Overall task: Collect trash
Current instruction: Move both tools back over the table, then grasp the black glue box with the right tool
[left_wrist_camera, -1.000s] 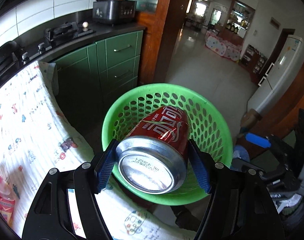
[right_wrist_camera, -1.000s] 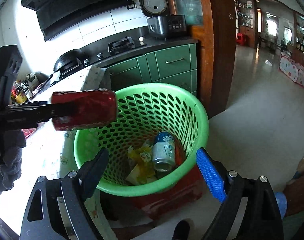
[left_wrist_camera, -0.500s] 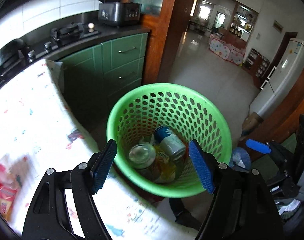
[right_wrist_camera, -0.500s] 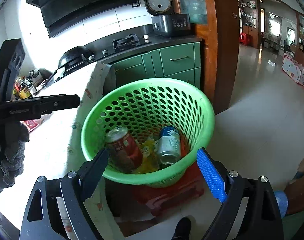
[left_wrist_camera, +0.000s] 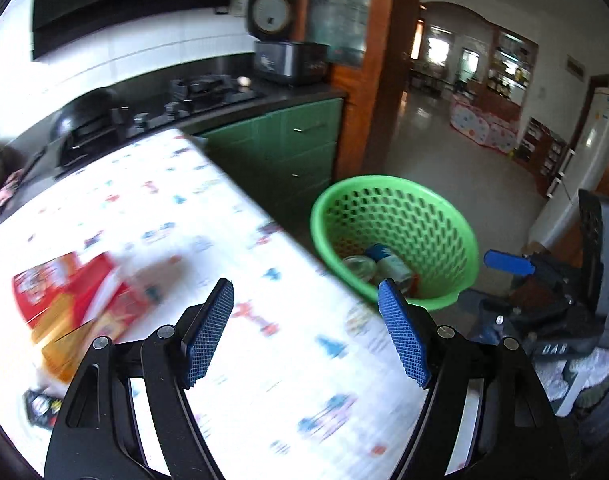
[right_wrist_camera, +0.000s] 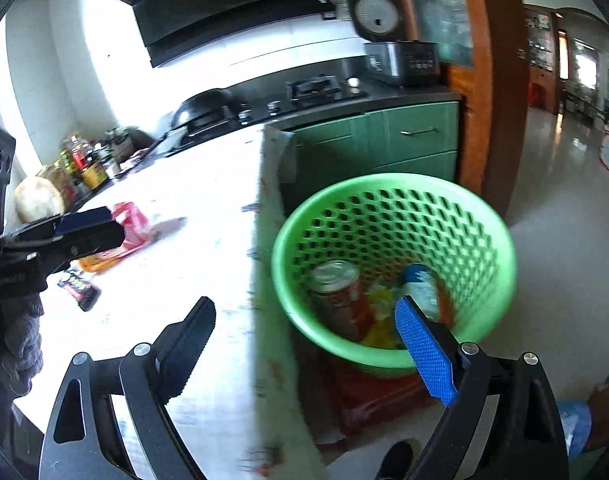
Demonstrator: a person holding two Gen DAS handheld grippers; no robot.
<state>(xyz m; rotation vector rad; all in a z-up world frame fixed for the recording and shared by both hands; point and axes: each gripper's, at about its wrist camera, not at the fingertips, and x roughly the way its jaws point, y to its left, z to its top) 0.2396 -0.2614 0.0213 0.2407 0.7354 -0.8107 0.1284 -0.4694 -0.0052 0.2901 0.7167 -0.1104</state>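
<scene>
We have part of the trash collected. The basket [right_wrist_camera: 392,276] sits ahead of our right gripper [right_wrist_camera: 308,344], beyond its right finger, and holds a red can [right_wrist_camera: 338,300], a blue-and-white can [right_wrist_camera: 422,290] and some yellow wrappers [right_wrist_camera: 378,320].

Both our grippers are spread wide and carry nothing. The right gripper straddles the edge of the table [right_wrist_camera: 192,208], with its left finger over the cloth and its right one over the basket rim. The left gripper [left_wrist_camera: 306,332] hangs over the table, with the basket [left_wrist_camera: 392,240] ahead and to its right.

What is left lies ahead and to the left of the left gripper: a red-and-orange snack bag [left_wrist_camera: 76,304], and nearer, by its left finger, a small dark packet [left_wrist_camera: 42,404]. The left view is blurred, so the bag may be more than one piece. In the right view both lie well to the left, the bag [right_wrist_camera: 120,236] just past the left gripper [right_wrist_camera: 88,228] and the packet [right_wrist_camera: 80,290] below it.

We judge two or so items remain, and the bag looks the likely next pick.
</scene>
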